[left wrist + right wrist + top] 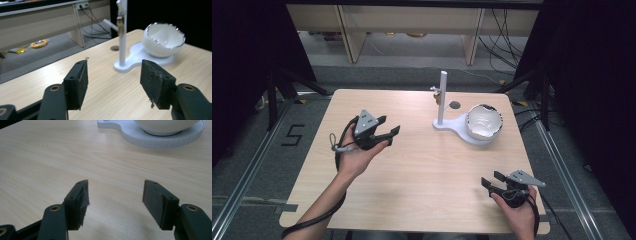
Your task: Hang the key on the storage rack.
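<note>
Bowl (484, 122) first: it is white, glossy and rounded like a cracked eggshell, with a jagged, uneven rim edged in a dark, shiny line, and it sits tilted on the round end of a flat white base (462, 131) at the far right of the surface (422, 170). That base is smooth and matte, ribbed along its edge in the right gripper view, and it narrows toward a slim white post (442, 97) standing upright on its left end, with a short peg jutting out near the top and a small brownish piece hanging there. The surface itself is pale wood grain with rounded corners and a small round hole just behind the base. Your left gripper (387, 129) is held above the left half of the surface, well apart from the bowl, its black jaws spread wide with nothing between them; the pads look rough and frayed at the edges. Your right gripper (493, 180) rests at the near right, jaws likewise apart and empty, pointing toward the base.
</note>
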Available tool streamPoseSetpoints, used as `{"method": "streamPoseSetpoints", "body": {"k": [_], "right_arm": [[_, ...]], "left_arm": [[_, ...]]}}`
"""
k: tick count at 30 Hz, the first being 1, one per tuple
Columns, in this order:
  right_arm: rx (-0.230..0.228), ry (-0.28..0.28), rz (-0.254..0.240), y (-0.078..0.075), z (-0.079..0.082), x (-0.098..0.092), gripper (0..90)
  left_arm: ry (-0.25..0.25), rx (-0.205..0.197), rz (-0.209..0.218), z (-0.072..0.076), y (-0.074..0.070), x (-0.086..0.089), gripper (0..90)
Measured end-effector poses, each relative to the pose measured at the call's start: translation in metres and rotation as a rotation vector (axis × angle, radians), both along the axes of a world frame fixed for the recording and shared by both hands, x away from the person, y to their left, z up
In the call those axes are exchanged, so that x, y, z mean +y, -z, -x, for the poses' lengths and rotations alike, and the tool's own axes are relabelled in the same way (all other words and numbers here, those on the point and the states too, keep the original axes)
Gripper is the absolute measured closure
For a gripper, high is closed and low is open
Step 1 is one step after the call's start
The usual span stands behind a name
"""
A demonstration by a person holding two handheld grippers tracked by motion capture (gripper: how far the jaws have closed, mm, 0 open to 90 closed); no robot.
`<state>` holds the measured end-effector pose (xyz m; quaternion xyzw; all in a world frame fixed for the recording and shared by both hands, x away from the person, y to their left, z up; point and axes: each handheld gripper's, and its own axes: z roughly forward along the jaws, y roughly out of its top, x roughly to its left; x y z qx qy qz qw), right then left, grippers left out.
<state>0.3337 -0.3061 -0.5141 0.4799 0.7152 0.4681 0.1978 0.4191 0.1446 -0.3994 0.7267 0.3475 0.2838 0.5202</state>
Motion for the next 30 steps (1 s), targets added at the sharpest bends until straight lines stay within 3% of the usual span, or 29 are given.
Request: {"method": "streamPoseSetpoints", "body": {"k": [8,12,13,14,15,18,20,21,24,27,28,30], "right_arm": [[-0.002,0.002,0.006,0.000,-0.001,0.000,38.6],[-0.007,0.008,0.021,0.000,-0.001,-0.001,38.6],[-0.007,0.008,0.021,0.000,-0.001,-0.001,38.6],[-0.002,0.008,0.019,0.000,-0.001,-0.001,38.6],[0.001,0.008,0.018,0.000,-0.001,0.000,38.6],[-0.001,0.005,0.019,0.000,-0.001,0.000,38.6],[-0.009,-0.002,0.003,0.001,-0.001,0.000,38.6],[-0.009,0.003,0.023,0.001,-0.001,0.000,38.6],[-0.012,0.007,0.023,0.002,-0.003,0.002,38.6],[0.001,-0.013,0.005,0.001,-0.001,0.002,38.5],[0.008,-0.008,0.016,0.000,0.000,0.002,38.6],[0.001,-0.009,0.016,0.000,-0.001,0.002,38.6]], "left_arm": [[-0.053,-0.003,-0.002,0.031,0.038,0.036,38.2],[-0.084,-0.052,0.026,0.048,0.064,0.056,38.8],[-0.084,-0.052,0.026,0.048,0.064,0.056,38.8],[-0.106,-0.054,0.030,0.054,0.075,0.064,38.8],[-0.106,-0.054,0.030,0.054,0.075,0.064,38.8],[-0.147,-0.058,0.045,0.064,0.097,0.076,39.0],[-0.160,-0.056,0.037,0.067,0.102,0.079,39.0],[-0.176,-0.054,0.039,0.070,0.111,0.082,39.0],[-0.180,-0.051,0.046,0.071,0.118,0.085,38.3],[-0.186,-0.017,0.059,0.069,0.125,0.086,34.9],[-0.176,-0.033,0.066,0.069,0.125,0.086,34.3],[-0.184,-0.022,0.048,0.068,0.124,0.085,32.9]]}}
